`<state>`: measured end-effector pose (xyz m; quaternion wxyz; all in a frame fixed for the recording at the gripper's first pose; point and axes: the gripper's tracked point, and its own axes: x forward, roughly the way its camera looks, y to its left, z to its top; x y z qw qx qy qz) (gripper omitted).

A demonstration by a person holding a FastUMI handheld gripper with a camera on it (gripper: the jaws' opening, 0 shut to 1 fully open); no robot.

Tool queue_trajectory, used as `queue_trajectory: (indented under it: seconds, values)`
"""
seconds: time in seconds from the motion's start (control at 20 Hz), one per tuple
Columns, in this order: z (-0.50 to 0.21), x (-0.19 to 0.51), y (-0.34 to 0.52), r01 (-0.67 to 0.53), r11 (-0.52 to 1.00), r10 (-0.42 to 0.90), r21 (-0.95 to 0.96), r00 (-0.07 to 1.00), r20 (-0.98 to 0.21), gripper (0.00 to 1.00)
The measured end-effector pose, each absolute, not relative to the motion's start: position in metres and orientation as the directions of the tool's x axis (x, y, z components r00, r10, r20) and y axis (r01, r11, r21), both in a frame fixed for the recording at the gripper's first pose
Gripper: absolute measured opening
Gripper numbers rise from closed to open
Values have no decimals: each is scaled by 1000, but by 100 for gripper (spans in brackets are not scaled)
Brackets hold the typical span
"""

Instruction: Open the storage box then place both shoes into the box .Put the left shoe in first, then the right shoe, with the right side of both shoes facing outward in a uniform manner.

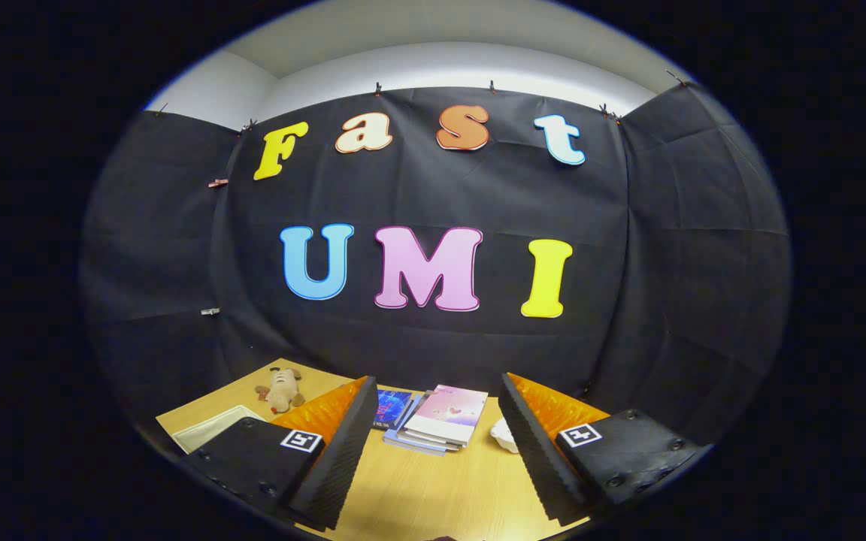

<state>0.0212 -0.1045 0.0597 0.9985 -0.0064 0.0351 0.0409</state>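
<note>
My gripper (437, 391) is held above a wooden table (418, 488), its two fingers spread wide apart with nothing between them. A small white object (503, 437) peeks out just beside the right finger; I cannot tell what it is. No part of it is touched by the fingers.
A stack of books (437, 421) lies on the table between and beyond the fingers. A small plush toy (281, 388) sits at the far left of the table, and a flat white tray or lid (211, 428) lies left of the left finger. The booth's black cloth wall stands behind the table.
</note>
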Motion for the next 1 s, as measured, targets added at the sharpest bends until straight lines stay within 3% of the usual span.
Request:
queue_trajectory:
  seconds: [0.4,1.0]
  values:
    - [47,22,-113,-79,997,78,-6,991,-105,98]
    - [19,12,-62,-75,997,78,24,983,-167,98]
